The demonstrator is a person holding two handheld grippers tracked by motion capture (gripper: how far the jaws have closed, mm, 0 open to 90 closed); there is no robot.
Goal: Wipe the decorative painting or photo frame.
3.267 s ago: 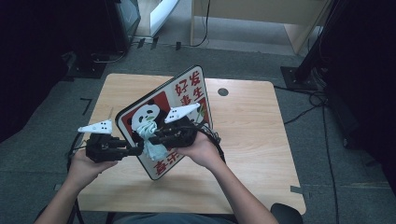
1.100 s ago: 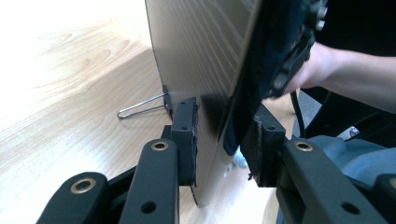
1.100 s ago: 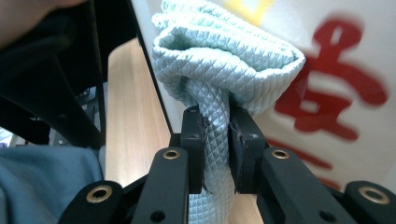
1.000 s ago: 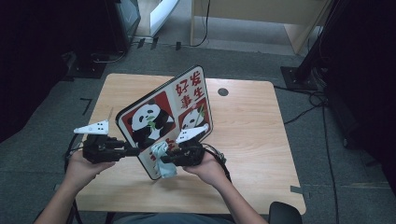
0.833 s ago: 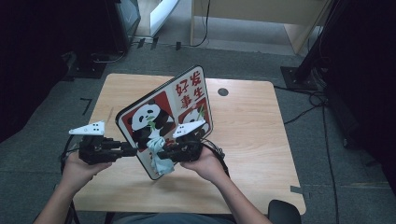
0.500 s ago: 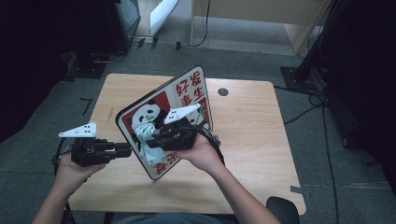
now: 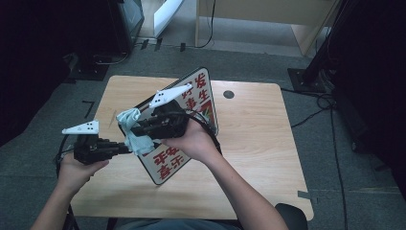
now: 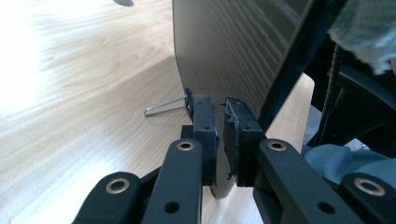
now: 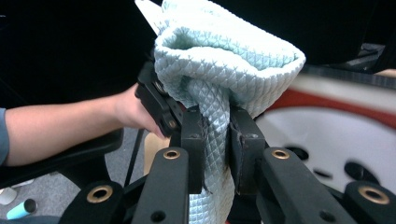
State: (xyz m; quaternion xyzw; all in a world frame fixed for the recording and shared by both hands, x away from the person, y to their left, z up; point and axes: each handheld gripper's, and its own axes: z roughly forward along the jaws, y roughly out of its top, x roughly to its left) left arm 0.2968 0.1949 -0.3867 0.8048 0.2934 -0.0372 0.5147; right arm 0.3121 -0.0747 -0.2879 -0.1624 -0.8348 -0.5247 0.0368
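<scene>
Two things carry our work on the worktop (image 7: 249, 143): a stiff sign board (image 7: 201, 91) propped tilted near its middle, and a soft light-blue cloth (image 7: 136, 141) against the board's face toward nine o'clock. We judge the board rigid, light and apt to tip, best held by its thin edge; our left gripper (image 8: 219, 112) has just closed on that lower edge. The cloth is limp and grippy, so any bunched fold serves; our right gripper (image 9: 215, 126) is clenched on it. Open room lies toward three o'clock; the worktop's near edge sits close at six.
</scene>
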